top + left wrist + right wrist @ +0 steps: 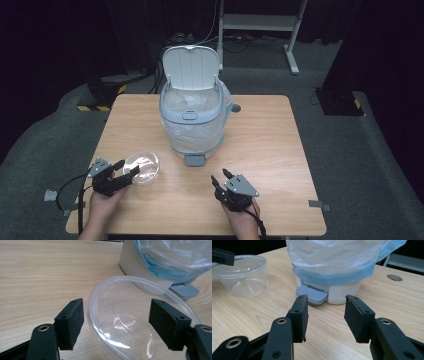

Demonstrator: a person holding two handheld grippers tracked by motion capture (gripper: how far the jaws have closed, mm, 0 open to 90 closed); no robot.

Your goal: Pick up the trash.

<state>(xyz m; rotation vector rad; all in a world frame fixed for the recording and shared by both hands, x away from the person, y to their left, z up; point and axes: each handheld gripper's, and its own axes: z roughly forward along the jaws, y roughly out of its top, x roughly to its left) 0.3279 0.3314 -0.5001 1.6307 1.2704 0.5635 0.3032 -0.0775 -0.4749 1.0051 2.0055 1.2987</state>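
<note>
A clear plastic bowl (142,167) stands empty on the wooden table (270,145), front left. My left gripper (129,167) is open at its near rim. In the left gripper view one jaw is outside the bowl (140,322) and the other over its inside, and the left gripper (117,315) is not closed on it. A white and blue pedal bin (192,117), lid up and lined with a plastic bag, stands mid-table. My right gripper (220,176) is open and empty near the front edge. In its own view the right gripper (325,312) faces the bin's pedal (312,293).
The bin's grey pedal (194,160) sticks out toward me between the two grippers. A round cable hole (235,107) sits in the table right of the bin. A white metal frame (260,22) stands on the floor behind the table.
</note>
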